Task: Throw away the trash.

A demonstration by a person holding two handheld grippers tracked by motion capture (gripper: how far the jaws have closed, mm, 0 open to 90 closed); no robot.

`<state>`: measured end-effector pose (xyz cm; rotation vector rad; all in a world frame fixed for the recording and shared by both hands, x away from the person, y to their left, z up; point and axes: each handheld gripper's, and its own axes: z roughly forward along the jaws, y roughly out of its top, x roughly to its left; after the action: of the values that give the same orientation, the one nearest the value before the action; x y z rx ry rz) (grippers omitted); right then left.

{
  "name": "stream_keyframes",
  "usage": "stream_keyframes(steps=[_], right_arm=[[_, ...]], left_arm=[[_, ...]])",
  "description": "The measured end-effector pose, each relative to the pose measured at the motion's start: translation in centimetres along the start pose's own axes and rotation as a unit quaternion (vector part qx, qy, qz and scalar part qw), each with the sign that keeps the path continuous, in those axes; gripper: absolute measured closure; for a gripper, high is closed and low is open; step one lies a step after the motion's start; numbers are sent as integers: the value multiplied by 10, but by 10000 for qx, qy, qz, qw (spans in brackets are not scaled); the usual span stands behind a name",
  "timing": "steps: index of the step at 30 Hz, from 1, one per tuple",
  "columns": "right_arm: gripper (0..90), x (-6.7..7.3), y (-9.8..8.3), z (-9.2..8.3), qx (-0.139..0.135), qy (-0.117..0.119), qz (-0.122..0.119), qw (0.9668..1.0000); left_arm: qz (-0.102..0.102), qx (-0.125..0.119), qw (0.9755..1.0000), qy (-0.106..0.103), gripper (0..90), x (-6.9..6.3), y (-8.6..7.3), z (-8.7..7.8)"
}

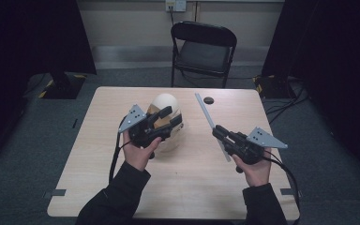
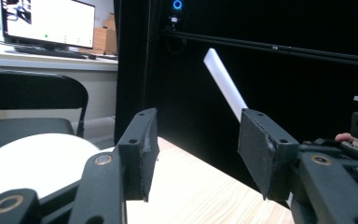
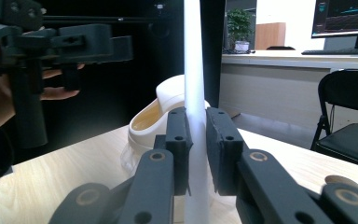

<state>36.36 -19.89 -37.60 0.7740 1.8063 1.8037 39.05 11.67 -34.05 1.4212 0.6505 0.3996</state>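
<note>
Fingers, state: left gripper (image 1: 165,119) has its fingers (image 2: 140,149) well apart with nothing between them; right gripper (image 1: 218,131) has its fingers (image 3: 179,140) pressed together on the white strip (image 1: 212,125).
Room: dark curtains at both sides, grey floor, a pale wall at the back with a socket plate.
Desk: the light wooden desk (image 1: 192,173) has rounded corners; the person's dark sleeves come in over its near edge.
Folding chair: a black folding chair (image 1: 203,48) stands beyond the far edge of the desk.
White head form: a cream, rounded, helmet-like form (image 1: 167,104) rests on the desk left of centre, directly under the left gripper.
White strip: long and thin, running from the far middle of the desk toward the right hand (image 1: 257,169); whether it rests on the desk or is lifted, I cannot tell.
Dark disc: a small round dark piece (image 1: 208,100) lies on the desk near the strip's far end.
High view alone: the grey three-cornered plates on both grippers.
Left gripper view alone: a lit monitor (image 2: 49,21) on a counter behind the chair.
Right gripper view alone: a potted plant (image 3: 240,28) and another monitor (image 3: 345,18) on a far counter; the form's hollow, yellowish inside.
</note>
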Motion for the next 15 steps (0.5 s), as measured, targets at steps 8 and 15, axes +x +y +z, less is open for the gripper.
stream_keyframes(steps=[8, 15], right_arm=[[807, 4, -4, 3, 42, 107, 3, 9999], [807, 9, -7, 7, 103, 280, 26, 9996]], left_arm=[[-188, 36, 9996, -185, 475, -8, -3, 23], [-334, 107, 9988, -335, 489, -12, -7, 37]])
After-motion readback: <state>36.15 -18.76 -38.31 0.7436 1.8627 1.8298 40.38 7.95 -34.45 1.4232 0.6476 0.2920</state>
